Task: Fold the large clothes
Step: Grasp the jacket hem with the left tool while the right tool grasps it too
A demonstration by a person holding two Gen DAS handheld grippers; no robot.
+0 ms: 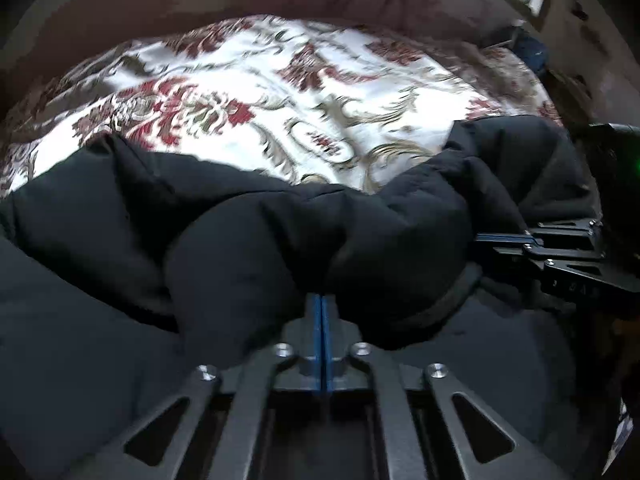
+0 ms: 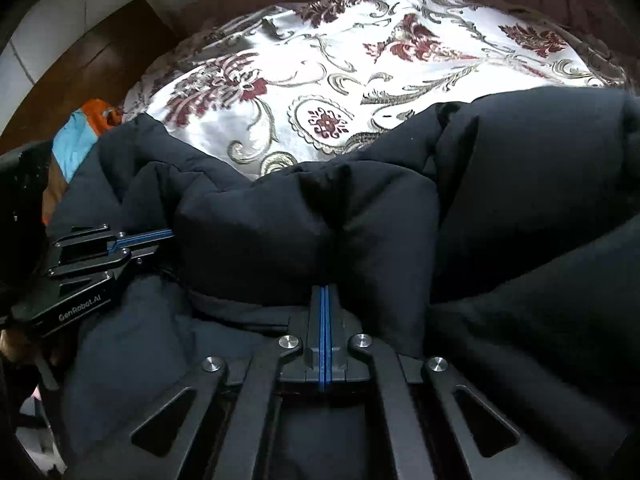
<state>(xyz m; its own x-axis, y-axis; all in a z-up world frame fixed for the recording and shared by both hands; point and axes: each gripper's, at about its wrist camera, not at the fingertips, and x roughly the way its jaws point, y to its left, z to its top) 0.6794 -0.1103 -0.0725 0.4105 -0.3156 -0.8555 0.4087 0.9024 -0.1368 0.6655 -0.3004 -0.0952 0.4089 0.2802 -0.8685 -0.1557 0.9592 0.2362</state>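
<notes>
A large black puffy jacket (image 1: 248, 232) lies bunched across the near side of a bed. In the left wrist view my left gripper (image 1: 322, 300) points down into it. Its blue pads are pressed together and their tips are buried in a puffed fold of the jacket. My right gripper (image 1: 480, 240) enters from the right, shut on the same ridge of fabric. In the right wrist view the right gripper (image 2: 326, 288) pinches a fold of the jacket (image 2: 500, 184), and the left gripper (image 2: 172, 236) grips it from the left. The fingertips themselves are hidden by fabric.
The bed is covered with a white bedspread with red and gold flowers (image 1: 280, 80) (image 2: 340, 60), which stretches beyond the jacket. An orange and blue cloth item (image 2: 80, 136) lies at the bed's left edge beside brown wooden furniture (image 2: 92, 60). Dark objects (image 1: 528, 48) stand at the far right.
</notes>
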